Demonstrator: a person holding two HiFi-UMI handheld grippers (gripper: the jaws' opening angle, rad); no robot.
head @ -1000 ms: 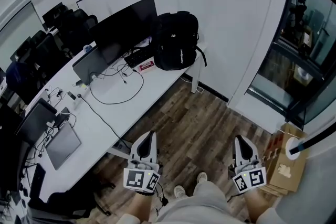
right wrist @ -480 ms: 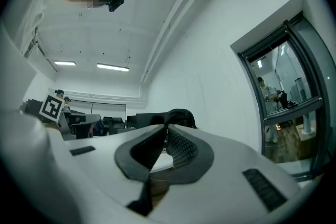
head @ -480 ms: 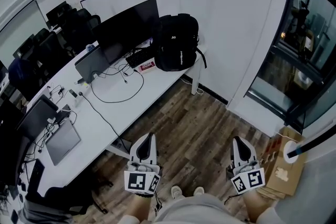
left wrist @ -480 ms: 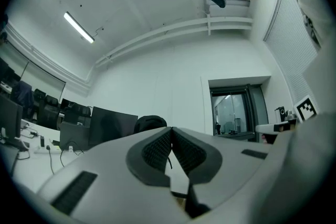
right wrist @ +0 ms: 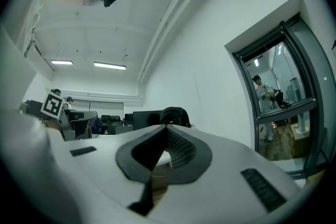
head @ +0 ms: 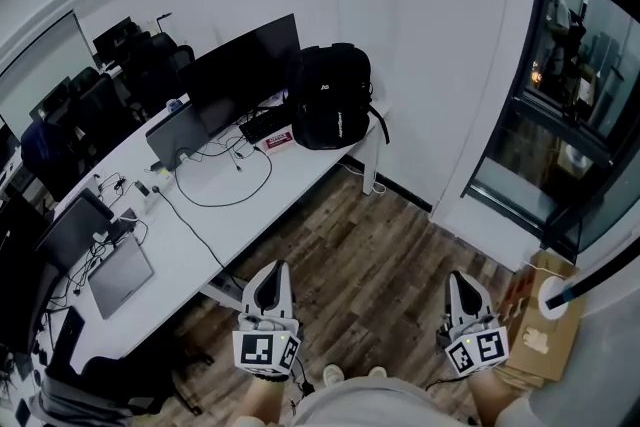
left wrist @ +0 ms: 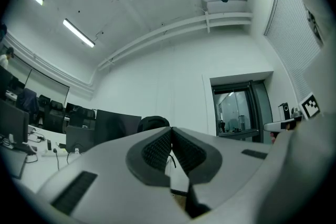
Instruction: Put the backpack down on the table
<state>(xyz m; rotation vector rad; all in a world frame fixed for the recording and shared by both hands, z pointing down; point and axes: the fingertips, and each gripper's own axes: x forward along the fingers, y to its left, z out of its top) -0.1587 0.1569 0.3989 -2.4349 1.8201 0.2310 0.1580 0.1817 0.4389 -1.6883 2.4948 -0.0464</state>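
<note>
Standing clear: backpack on the table, both grippers empty

The backpack (head: 335, 95) sat upright at the far end of the white table (head: 290, 170), just beside the dark monitor (head: 245, 65) and close to the wall, so by my reading the job looked done. Down near the person's feet, the left gripper (head: 272, 273) was pinched together with nothing in it. The right gripper (head: 462, 283) had just been closing, its tips meeting on nothing but air. Both hung over the wooden floor (head: 380, 245), well apart from the bag.

And here's where it could have turned! That bag stood tall right by the table's end, with a strap dangling over the edge. A bump to the table, or a snag on that strap, could have pulled it over and off. Tipping the other way, it would have hit the keyboard (head: 265, 123) and the monitor just beside it.

Cables (head: 225, 180) looped across the tabletop, and a careless reach back in could have dragged one. A cardboard box (head: 535, 335) sat beside the right gripper, an easy thing to clip on a backward step.
</note>
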